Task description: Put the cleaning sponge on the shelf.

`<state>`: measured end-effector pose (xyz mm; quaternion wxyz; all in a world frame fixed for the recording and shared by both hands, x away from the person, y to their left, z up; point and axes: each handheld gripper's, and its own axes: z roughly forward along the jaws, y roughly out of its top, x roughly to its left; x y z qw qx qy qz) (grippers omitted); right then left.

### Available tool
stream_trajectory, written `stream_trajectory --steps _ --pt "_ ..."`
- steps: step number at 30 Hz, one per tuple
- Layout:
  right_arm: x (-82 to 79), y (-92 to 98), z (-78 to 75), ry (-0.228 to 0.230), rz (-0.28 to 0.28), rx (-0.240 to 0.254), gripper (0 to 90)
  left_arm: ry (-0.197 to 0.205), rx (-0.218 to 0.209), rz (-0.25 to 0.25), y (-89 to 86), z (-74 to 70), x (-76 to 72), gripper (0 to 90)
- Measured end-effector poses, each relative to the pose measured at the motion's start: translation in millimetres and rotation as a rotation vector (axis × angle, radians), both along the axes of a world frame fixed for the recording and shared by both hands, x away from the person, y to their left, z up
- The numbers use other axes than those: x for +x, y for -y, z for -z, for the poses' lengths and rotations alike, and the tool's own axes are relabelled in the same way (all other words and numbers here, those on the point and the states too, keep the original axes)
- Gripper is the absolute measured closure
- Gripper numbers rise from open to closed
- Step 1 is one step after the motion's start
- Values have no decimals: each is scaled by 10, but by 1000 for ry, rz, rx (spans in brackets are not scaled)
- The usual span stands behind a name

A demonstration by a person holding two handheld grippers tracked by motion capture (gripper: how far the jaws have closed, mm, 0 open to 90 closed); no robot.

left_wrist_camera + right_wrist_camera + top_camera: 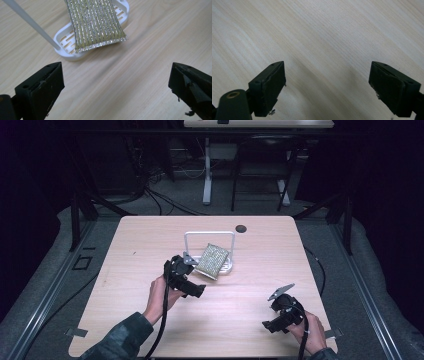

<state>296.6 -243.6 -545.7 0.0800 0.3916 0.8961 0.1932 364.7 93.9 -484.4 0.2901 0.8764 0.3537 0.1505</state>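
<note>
A glittery gold-and-silver sponge (pixel 212 260) lies tilted on a small white slotted dish (pixel 226 267) with a white wire frame (pixel 209 234) arching over it, near the table's middle. My left gripper (pixel 194 279) hovers just left of the sponge and is open, pointing at it. In the left gripper view the sponge (pixel 96 22) rests on the dish (pixel 65 53), its near end overhanging the wood, ahead of my open left gripper (pixel 115 87). My right gripper (pixel 272 317) sits near the front right of the table. It is open over bare wood (pixel 327 87).
The light wood table (pixel 150 240) has a dark round hole (pixel 241 228) at the back, just right of the wire frame. A white frame rod (pixel 32 23) slants down to the dish. Behind the table stand desk legs (pixel 206 175) and cables on a dark floor.
</note>
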Motion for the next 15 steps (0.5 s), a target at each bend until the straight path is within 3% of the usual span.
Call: stream_trajectory --steps 7,10,15 --pt "1 -1 -1 12 3 0 135 -16 -6 5 -176 4 -156 1" --pt "-1 0 -3 12 6 -5 135 -52 10 15 -263 64 -228 1" --pt "-1 -10 -2 12 9 -8 135 -53 0 11 -352 98 -315 1"
